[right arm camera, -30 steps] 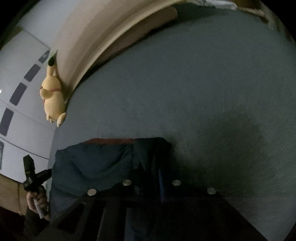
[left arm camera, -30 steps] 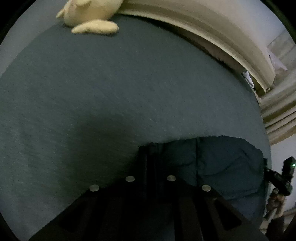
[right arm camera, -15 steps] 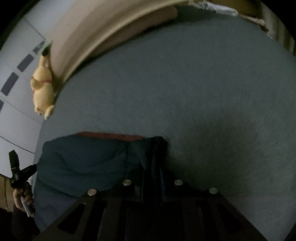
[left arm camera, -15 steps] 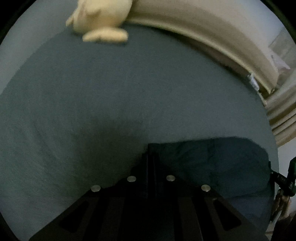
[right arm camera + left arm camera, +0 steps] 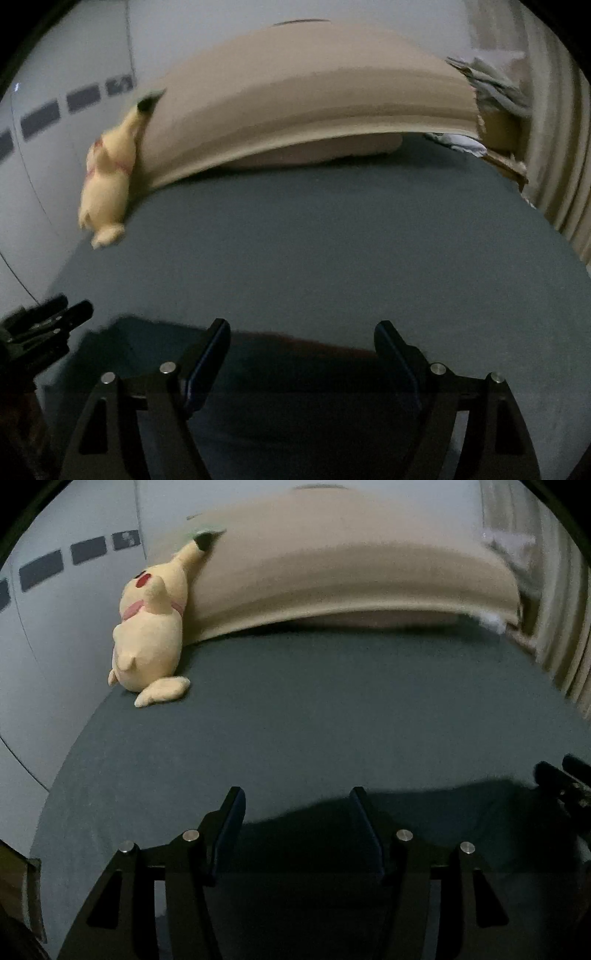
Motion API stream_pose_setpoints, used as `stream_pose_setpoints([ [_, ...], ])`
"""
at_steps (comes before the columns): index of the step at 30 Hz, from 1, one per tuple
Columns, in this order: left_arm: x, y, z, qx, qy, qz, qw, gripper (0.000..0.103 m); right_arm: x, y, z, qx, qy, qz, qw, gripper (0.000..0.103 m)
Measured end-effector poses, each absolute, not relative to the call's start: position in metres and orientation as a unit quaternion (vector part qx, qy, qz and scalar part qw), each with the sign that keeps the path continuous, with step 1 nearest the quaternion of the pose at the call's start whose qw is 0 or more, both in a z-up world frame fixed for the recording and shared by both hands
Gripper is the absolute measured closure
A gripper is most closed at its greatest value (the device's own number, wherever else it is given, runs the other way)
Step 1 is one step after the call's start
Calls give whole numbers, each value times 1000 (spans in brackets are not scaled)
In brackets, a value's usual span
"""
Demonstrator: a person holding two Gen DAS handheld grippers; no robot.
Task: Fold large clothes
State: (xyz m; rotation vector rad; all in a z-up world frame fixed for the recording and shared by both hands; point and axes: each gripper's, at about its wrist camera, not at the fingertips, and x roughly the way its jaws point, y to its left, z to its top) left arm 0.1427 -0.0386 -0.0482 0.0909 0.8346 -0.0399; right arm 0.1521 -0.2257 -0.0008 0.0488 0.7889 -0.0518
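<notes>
The grey-blue bed [image 5: 332, 709] fills both views, with a beige headboard [image 5: 351, 572] behind it and a yellow plush toy [image 5: 147, 642] leaning there. The dark garment [image 5: 155, 343] lies folded on the near edge. Both the left gripper [image 5: 297, 812] and the right gripper [image 5: 301, 343] have just been opening, and their 2 jaws stand apart above the cloth with nothing pinched.

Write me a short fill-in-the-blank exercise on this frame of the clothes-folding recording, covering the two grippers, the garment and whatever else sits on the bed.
1. The jaws of the left gripper and the right gripper both stand ____, with nothing pinched between them.
2. The dark folded garment lies on the grey-blue ____.
3. The yellow plush toy leans against the beige ____.

Missing words: open; bed; headboard
</notes>
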Motion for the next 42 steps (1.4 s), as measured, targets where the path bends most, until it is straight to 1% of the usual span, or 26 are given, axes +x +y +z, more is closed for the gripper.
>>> stream_pose_setpoints([
  [4,150,-49,-82,62,447,-5,892,43,160,-218,-43,8,432,-28,901,20],
  [6,155,-46,-89,63,457,-3,887,42,168,-214,-53,7,446,-31,894,20],
  [10,161,-45,-100,65,464,3,884,39,178,-223,-67,20,471,-36,881,12],
  [13,167,-40,-104,57,468,11,882,33,175,-232,-71,28,471,-40,881,10],
  [17,160,-35,-88,60,467,1,882,33,160,-231,-56,24,460,-43,886,9],
  [20,140,-29,-68,62,463,-2,884,34,129,-229,-27,29,430,-26,902,9],
  [22,116,-23,-53,62,444,1,894,34,101,-225,-12,25,418,-18,908,8],
  [25,83,-10,-46,49,435,4,899,34,52,-221,-2,35,404,-4,914,8],
  [29,31,5,-53,36,437,6,899,34,-12,-213,-11,27,394,-9,918,8],
  [34,-22,6,-61,26,439,8,898,34,-66,-212,-28,38,384,-32,922,8],
  [39,-61,-5,-68,35,421,10,906,34,-74,-205,-42,33,385,-35,922,8],
  [42,-66,-7,-75,28,425,12,904,33,-76,-201,-52,20,384,-39,922,8],
])
